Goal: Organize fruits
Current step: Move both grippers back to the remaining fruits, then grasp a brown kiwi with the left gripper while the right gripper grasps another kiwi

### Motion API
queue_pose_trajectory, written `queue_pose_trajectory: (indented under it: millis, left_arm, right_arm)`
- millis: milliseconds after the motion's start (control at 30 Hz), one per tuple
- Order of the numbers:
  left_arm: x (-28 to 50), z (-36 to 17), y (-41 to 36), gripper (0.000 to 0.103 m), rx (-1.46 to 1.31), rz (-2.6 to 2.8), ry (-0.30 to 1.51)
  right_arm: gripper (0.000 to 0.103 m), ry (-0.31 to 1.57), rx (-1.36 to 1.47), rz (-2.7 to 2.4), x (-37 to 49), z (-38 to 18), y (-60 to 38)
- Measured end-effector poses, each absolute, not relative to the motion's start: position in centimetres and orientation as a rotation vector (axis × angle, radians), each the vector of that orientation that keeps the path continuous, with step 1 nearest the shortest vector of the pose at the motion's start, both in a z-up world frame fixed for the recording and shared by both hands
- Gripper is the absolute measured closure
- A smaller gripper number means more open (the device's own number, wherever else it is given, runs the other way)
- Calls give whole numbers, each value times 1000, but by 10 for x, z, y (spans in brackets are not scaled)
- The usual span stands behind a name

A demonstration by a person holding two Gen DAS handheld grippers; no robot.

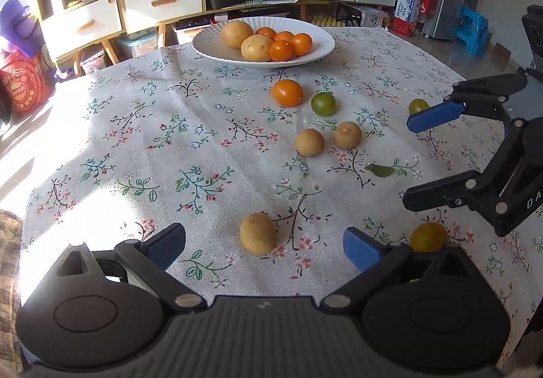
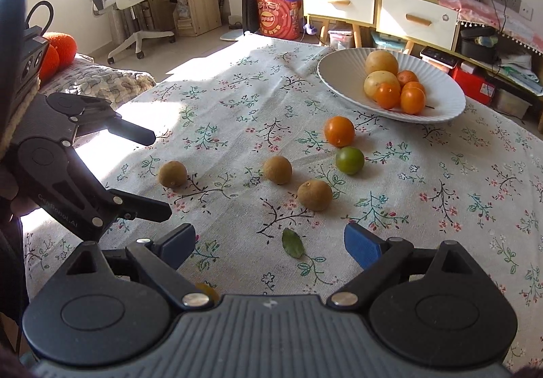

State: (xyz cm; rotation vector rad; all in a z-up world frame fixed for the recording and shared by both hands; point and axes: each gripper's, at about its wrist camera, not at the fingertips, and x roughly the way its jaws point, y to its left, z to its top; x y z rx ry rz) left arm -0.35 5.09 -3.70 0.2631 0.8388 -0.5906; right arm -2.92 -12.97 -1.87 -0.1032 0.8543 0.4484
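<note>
Left tongs, wide open and empty like the right tongs, straddle a brown longan that may roll across the desk's cloth if nudged off-centre.

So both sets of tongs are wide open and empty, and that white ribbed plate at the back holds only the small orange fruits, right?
Not quite. The white ribbed plate holds four small orange fruits and also two larger pale yellow round fruits, as the right wrist view shows. The rest stands: the left tongs and right tongs are wide open and empty.
</note>
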Motion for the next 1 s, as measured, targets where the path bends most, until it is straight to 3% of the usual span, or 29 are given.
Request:
queue_pose_trajectory:
  millis: [133, 433, 733, 1000]
  left_arm:
    - [-3, -41, 52, 31, 265, -599, 870]
    - [-3, -41, 50, 57, 258, -604, 884]
    - [3, -38, 53, 78, 225, -571, 889]
    - [4, -38, 52, 88, 216, -555, 885]
  right_arm:
    - [10, 870, -104, 432, -25, -25, -130]
    - [13, 906, -139, 404, -21, -41, -126]
    - [22, 893, -170, 386, -13, -44, -119]
    - [37, 877, -153, 363, -2, -43, -117]
